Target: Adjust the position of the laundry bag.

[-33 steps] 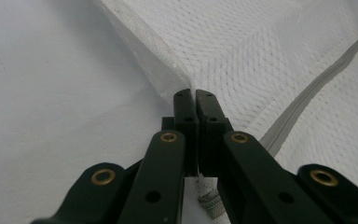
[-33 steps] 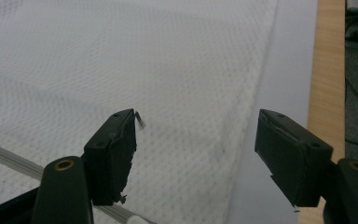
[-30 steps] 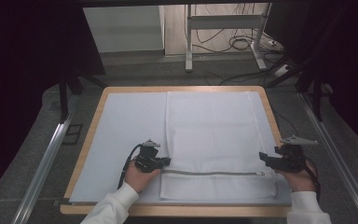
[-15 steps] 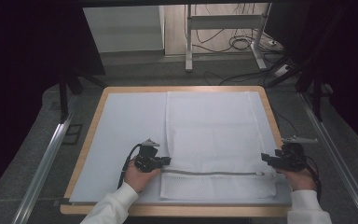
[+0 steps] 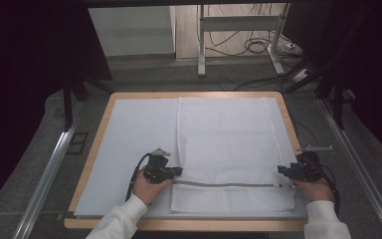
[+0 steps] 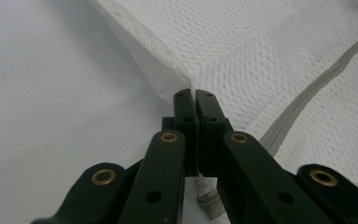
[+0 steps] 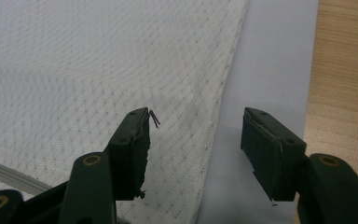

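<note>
Two grippers work a white mesh laundry bag [image 5: 229,149] lying flat on the right half of the table [image 5: 99,144]. Your left gripper [image 6: 195,95] pinches its near-left edge by the zipper [image 5: 226,184]. Your right gripper [image 7: 196,135] has just been closing, jaws astride the right edge without touching. Soft, light, limp: grip hems.

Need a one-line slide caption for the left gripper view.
Left tongs shut on the edge of a white mesh laundry bag, beside its grey zipper, over a pale table cover.

Hand-held gripper [image 6: 195,95] pinches mesh bag [image 6: 279,51].
</note>
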{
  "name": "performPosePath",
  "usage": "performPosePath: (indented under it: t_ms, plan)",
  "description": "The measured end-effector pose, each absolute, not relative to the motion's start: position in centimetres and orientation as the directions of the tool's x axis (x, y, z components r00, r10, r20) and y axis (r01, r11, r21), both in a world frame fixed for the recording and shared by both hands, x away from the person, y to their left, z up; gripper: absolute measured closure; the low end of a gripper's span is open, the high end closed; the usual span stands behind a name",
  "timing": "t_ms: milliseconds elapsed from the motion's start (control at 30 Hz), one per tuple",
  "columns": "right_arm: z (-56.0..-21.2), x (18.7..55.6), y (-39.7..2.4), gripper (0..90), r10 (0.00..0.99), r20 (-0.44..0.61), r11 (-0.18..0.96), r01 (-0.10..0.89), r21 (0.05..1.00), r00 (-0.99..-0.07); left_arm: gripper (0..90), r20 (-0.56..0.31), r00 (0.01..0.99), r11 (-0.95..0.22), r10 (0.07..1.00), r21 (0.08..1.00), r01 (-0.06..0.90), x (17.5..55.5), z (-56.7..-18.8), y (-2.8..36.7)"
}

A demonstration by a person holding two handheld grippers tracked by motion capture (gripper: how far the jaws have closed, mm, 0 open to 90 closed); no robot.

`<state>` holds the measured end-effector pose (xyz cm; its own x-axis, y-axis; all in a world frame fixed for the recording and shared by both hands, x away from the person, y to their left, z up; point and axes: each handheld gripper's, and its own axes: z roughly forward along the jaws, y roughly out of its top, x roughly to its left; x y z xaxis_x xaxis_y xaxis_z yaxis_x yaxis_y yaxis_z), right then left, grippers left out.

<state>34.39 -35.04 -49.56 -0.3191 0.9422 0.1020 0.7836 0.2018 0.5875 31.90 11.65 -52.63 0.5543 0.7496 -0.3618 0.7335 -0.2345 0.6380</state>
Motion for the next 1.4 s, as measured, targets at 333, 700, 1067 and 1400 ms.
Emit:
performPosePath:
  t_ms: [333, 700, 1067, 1400]
  plan:
    - [-50.1, 34.6, -34.0, 53.6, 0.939, 0.045, 0.257, 0.785, 0.563, -0.34, 89.2, -0.363, 0.556, -0.236, 0.748, 0.638, 0.733, 31.9, -52.6, 11.7]
    - [-50.0, 34.6, -33.3, 86.9, 0.933, 0.01, 0.294, 0.78, 0.553, -0.359, 89.3, -0.36, 0.557, -0.234, 0.748, 0.643, 0.729, 31.9, -52.5, 11.7]
    - [-50.0, 34.5, -33.5, 87.9, 0.928, 0.027, 0.292, 0.769, 0.569, -0.372, 89.5, -0.361, 0.554, -0.23, 0.75, 0.644, 0.73, 32.0, -52.5, 11.8]
    - [-50.0, 34.5, -32.9, 87.9, 0.924, 0.032, 0.293, 0.759, 0.581, -0.381, 89.5, -0.366, 0.547, -0.221, 0.753, 0.643, 0.734, 32.1, -52.4, 12.5]
